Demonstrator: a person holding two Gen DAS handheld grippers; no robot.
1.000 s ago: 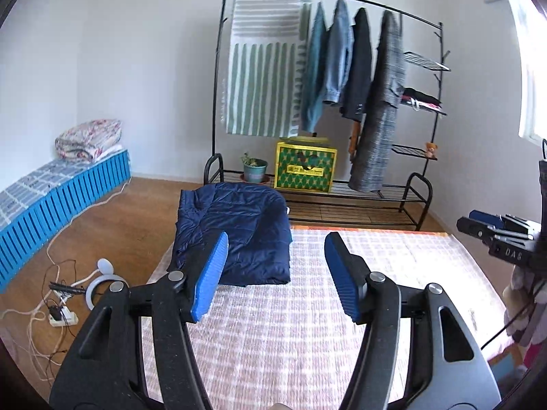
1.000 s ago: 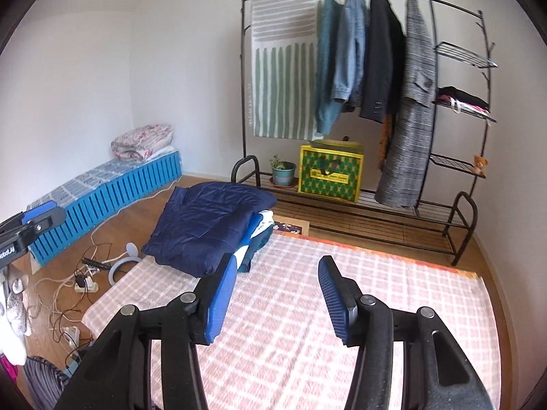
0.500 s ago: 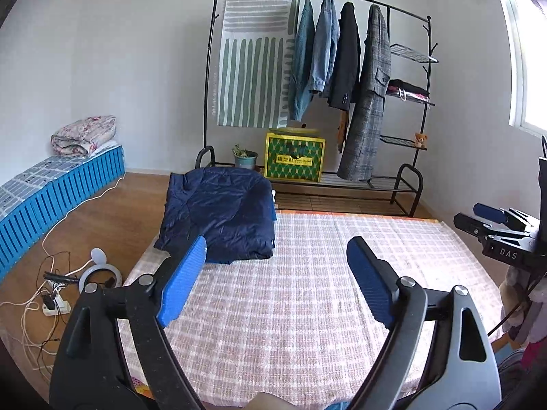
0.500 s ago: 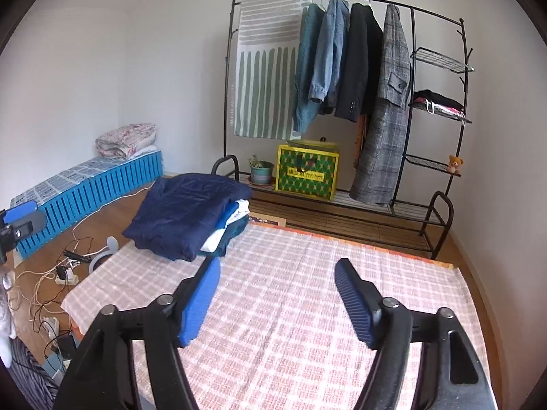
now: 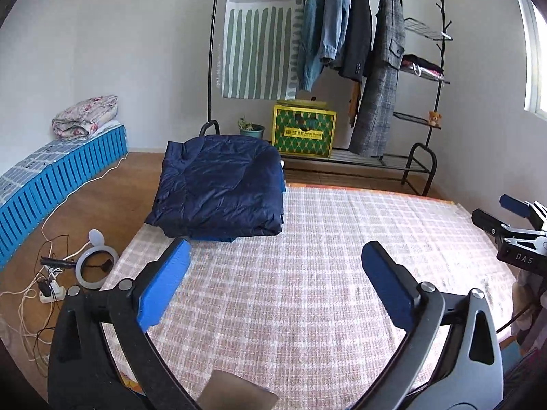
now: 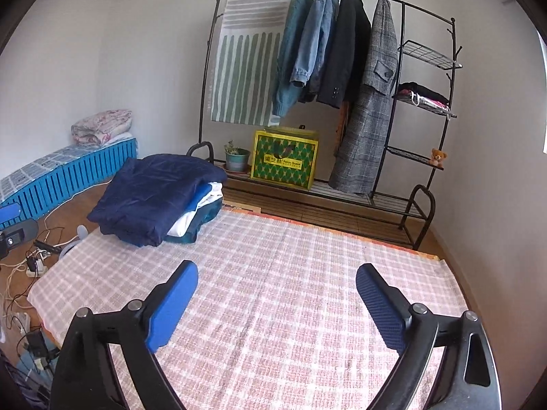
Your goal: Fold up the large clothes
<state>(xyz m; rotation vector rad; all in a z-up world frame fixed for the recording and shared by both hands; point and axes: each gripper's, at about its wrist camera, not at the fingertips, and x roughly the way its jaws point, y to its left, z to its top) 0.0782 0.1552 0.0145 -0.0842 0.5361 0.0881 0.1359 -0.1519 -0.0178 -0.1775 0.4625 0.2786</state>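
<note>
A folded navy padded jacket (image 5: 220, 184) lies on top of a stack of folded clothes at the far left corner of the checked pink mat (image 5: 307, 273). In the right wrist view the jacket (image 6: 154, 194) tops blue, white and teal folded layers (image 6: 201, 205). My left gripper (image 5: 275, 256) is open and empty, held above the mat in front of the stack. My right gripper (image 6: 277, 275) is open and empty above the mat's middle (image 6: 290, 290). The right gripper also shows at the right edge of the left wrist view (image 5: 512, 229).
A black clothes rack (image 6: 342, 68) with hanging coats and a striped cloth stands behind the mat, with a green-yellow box (image 6: 283, 159) and a potted plant (image 6: 236, 157) on its base. A blue low bench (image 5: 51, 181) runs along the left wall. Cables and a ring light (image 5: 95, 263) lie on the floor left.
Both grippers have opened wider and pulled back from the stack. The navy jacket stays folded on the pile.
</note>
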